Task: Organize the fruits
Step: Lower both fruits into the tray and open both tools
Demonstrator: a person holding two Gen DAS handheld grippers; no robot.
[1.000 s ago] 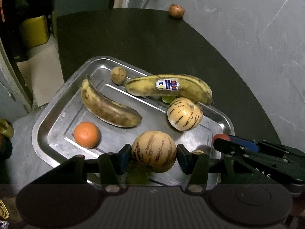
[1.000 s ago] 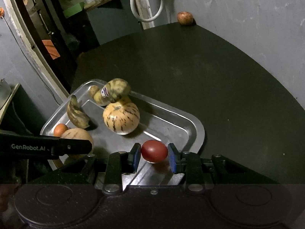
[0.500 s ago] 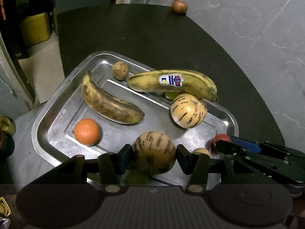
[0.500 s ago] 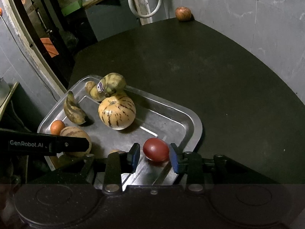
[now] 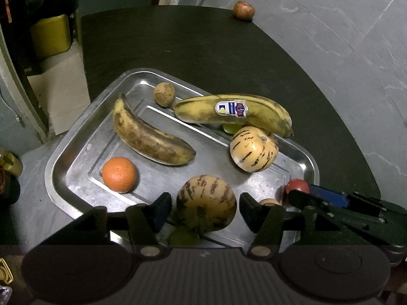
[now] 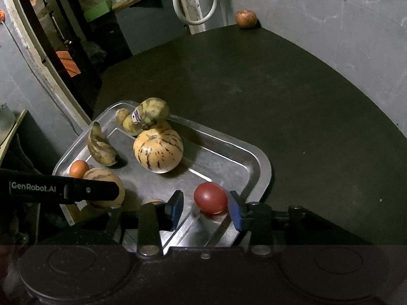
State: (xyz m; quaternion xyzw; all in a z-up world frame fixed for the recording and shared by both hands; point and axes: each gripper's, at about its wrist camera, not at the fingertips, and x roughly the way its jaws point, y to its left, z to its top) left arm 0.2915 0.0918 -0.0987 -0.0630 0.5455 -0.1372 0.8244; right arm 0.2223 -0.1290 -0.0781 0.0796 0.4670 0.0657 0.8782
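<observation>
Under the left hand-held gripper [image 5: 204,204], opening jaws clear of striped melon [image 5: 206,204], small green fruit [image 5: 183,237] half hidden, right hand-held gripper [image 6: 205,204] opening off red fruit [image 6: 210,197], stickered banana [image 5: 232,114] lying along tray [image 5: 76,147] far rim

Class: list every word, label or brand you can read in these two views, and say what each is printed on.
"GenRobot.AI": white lettering on the left gripper, seen from the right wrist.
Sticker on the banana: blue, red and yellow, lettering too blurred to read.
Nothing else legible.

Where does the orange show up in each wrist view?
Left wrist: orange lies lower left on the tray, in full view.
Right wrist: orange peeks out at far left, above the left gripper's arm.
Shared landmark: the lone fruit at the table's far edge.
</observation>
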